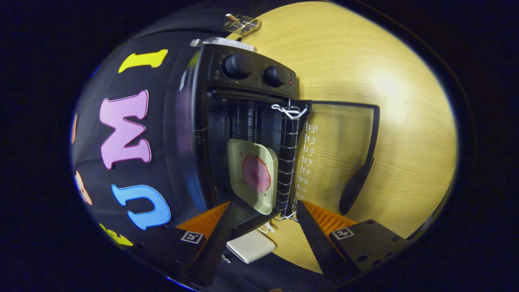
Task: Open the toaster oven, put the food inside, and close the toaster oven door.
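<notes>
While hand-held gripper [265, 211] gapes empty, plate [253, 175] sits inside toaster oven [243, 121]; door [336, 154] markings unreadable.

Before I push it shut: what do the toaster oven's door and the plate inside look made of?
The open black-framed oven door looks like clear glass: wood grain shows through its pane. The cream square plate under the round pink food looks like glazed ceramic or melamine, smooth with soft sheen. The gripper is open, holding nothing.
</notes>
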`<action>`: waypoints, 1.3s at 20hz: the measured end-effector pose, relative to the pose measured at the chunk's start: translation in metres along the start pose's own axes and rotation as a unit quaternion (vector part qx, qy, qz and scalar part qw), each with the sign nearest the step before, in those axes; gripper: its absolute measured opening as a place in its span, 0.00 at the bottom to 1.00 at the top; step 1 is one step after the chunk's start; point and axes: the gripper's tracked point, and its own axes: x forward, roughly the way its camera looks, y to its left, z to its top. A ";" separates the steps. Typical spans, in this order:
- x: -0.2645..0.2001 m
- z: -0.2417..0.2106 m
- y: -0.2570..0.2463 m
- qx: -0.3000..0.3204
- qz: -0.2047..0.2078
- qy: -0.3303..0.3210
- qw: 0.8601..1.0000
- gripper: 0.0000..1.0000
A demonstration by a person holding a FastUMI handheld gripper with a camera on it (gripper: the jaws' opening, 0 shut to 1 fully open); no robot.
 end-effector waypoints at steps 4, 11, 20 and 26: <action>-0.030 0.010 -0.020 -0.150 0.000 0.006 0.989 0.98; -0.039 0.002 -0.126 -0.495 -0.096 0.054 0.862 0.99; 0.000 -0.011 -0.183 -0.627 -0.156 0.053 0.762 0.99; 0.023 -0.004 -0.163 -0.635 -0.171 0.021 0.753 0.99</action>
